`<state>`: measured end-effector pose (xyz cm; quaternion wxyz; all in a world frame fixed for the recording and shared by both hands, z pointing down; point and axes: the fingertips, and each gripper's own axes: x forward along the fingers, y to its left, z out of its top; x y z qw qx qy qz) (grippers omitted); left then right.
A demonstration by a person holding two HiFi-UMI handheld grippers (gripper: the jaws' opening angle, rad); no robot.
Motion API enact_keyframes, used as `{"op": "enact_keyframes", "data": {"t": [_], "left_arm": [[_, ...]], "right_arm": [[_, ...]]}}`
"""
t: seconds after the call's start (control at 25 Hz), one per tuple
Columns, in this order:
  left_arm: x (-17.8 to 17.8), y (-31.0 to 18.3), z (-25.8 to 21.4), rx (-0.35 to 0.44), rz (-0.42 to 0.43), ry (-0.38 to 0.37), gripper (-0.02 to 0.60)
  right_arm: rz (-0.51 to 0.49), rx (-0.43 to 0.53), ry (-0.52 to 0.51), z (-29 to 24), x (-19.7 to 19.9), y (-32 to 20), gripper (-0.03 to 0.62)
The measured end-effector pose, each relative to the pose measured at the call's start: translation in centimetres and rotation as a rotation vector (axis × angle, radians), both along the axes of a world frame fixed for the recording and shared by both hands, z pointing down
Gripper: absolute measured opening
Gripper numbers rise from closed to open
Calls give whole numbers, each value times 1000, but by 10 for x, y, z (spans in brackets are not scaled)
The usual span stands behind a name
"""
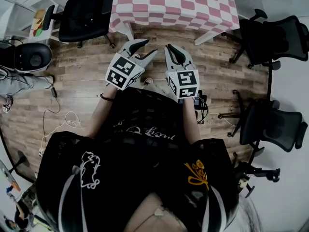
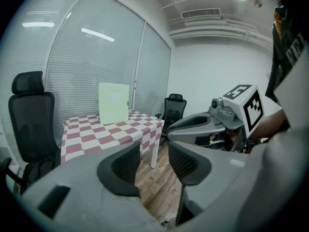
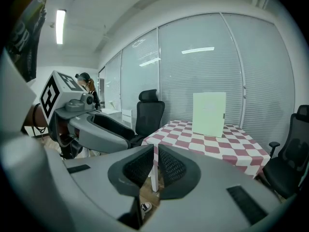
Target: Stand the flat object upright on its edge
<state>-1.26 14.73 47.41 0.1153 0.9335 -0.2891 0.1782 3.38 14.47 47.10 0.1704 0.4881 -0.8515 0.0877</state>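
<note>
A pale green flat panel (image 2: pixel 114 103) stands upright on its edge on the table with the pink-and-white checked cloth (image 2: pixel 111 135), and shows again in the right gripper view (image 3: pixel 209 114). I stand back from that table (image 1: pixel 174 4), over the wooden floor. My left gripper (image 1: pixel 148 47) is held in the air, its jaws (image 2: pixel 154 161) apart with nothing between them. Beside it my right gripper (image 1: pixel 170 47) is also in the air, and its ribbed pads (image 3: pixel 155 166) are closed together on nothing. Neither gripper is near the panel.
Black office chairs stand at the table's left (image 1: pixel 84 13) and right (image 1: pixel 273 35), with another chair (image 1: pixel 273 124) nearer me. Cables (image 1: pixel 58 120) lie on the floor at left beside a round white device (image 1: pixel 31 57). Blinds cover the glass wall (image 3: pixel 203 71) behind the table.
</note>
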Motion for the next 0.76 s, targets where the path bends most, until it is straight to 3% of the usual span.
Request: {"op": "enact_keyframes", "data": {"t": [0.76], "left_arm": [[-2,2,5,5,17,-30,192]], "right_arm": [[-12,12,-10,-3,-11,-3,34]]}}
